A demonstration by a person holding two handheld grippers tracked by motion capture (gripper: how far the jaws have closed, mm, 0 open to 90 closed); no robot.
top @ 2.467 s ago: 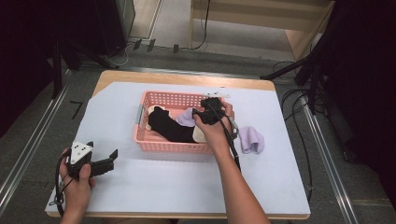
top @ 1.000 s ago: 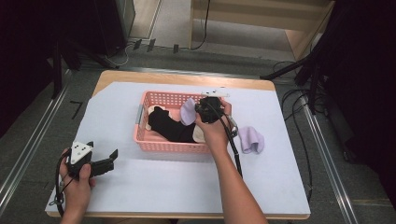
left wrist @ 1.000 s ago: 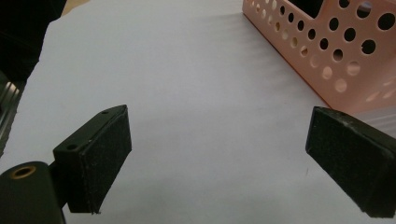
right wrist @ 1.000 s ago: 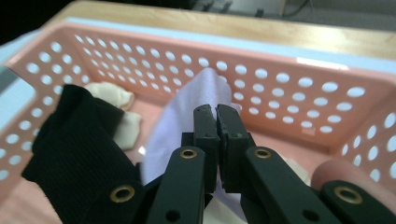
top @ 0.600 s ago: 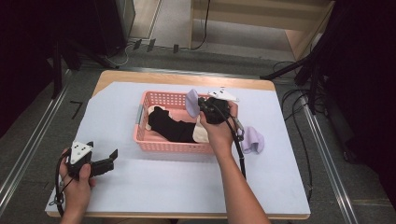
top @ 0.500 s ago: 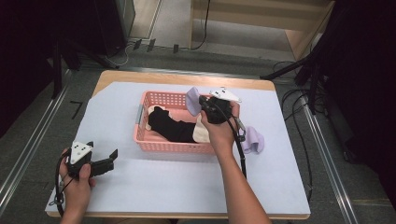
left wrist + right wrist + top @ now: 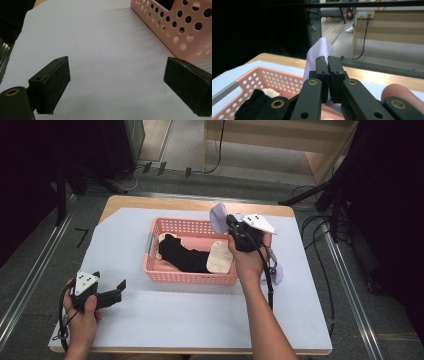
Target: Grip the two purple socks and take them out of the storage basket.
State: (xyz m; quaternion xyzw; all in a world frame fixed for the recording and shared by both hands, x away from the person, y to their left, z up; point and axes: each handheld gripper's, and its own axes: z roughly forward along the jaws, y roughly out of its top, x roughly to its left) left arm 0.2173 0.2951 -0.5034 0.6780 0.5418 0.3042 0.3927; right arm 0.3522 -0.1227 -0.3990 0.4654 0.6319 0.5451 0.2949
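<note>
Your right claw (image 7: 226, 222) was clamped tight on a lilac sock (image 7: 218, 214), the cloth pinched between the two jaws with its loose end standing up past the tips. In the right gripper view the same sock (image 7: 320, 50) rose above the closed jaws, and the pink basket (image 7: 274, 75) lay below and to the left of them. So the sock was off the pile and in the air, over the basket's far right corner rather than down inside it.

Below and to the left of that claw, the basket (image 7: 190, 276) held a black sock (image 7: 182, 256) and a cream-coloured piece (image 7: 220, 257) beside it. On the other side of your right forearm, near the claw's cable, a second lilac sock (image 7: 276, 274) lay on the counter (image 7: 200, 315) outside the basket — a likely mate for the one you held.

Your left claw (image 7: 120, 288) rested on the counter well apart from the work, jaws wide and nothing between them; in the left gripper view the pads (image 7: 53, 85) framed bare sheet, with the basket wall up to their right.

My reading: you were partway through emptying the basket. One lilac sock looked already out, a second was mid-carry and not yet set down, and the black and cream pieces were left to take out.
</note>
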